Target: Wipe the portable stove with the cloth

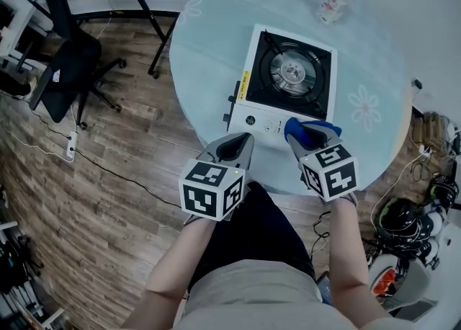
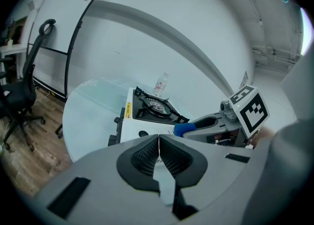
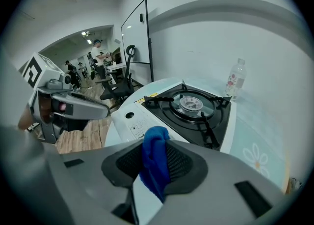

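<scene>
Head view: the portable stove (image 1: 289, 76) sits on the round bench (image 1: 209, 55). The right gripper (image 1: 308, 134) is at the stove's near edge, and the left gripper (image 1: 240, 141) is just beside that edge.

Left gripper view: its jaws are pressed together with nothing inside.

Right gripper view: its jaws pinch the blue cloth (image 3: 155, 162), and the stove lies straight ahead.
</scene>
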A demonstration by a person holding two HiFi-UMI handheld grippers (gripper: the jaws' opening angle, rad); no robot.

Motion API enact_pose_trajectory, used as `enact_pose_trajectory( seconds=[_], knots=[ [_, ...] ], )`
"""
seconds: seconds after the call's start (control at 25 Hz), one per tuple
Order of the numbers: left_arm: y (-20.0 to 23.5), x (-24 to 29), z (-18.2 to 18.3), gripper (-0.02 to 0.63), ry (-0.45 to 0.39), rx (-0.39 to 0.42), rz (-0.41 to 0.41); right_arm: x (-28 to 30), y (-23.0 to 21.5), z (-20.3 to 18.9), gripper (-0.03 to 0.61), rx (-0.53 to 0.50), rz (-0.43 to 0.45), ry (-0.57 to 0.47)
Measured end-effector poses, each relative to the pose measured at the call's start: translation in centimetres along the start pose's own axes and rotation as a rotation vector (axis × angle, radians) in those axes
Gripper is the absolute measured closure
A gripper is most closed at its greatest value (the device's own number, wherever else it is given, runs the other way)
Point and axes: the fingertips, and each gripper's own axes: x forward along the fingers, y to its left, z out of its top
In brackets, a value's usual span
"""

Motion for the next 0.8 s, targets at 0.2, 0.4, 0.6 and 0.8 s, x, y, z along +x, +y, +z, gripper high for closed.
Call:
enact_pose_trajectory(
  seconds=[0.2, 0.4, 0.6, 0.8],
  knots=[
    [0.9, -0.2, 0.2, 0.595, -0.004, -0.008, 0.014, 0.8, 1.2, 1.0, 0.454, -0.029, 0.027, 0.001],
    [1.6, -0.4, 0.1, 0.595, -0.008, -0.021, 0.027, 1.7, 2.3, 2.1, 0.456, -0.055, 0.065, 0.001],
    [2.3, -0.7, 0.2, 0.595, -0.01, -0.038, 0.042, 2.4, 3.5, 3.2, 0.456, -0.087, 0.094, 0.005],
    [2.8, -0.6, 0.2, 0.595, -0.017, -0.056, 0.059, 3.1, 4.3, 3.9, 0.454, -0.132, 0.129, 0.002]
  ],
)
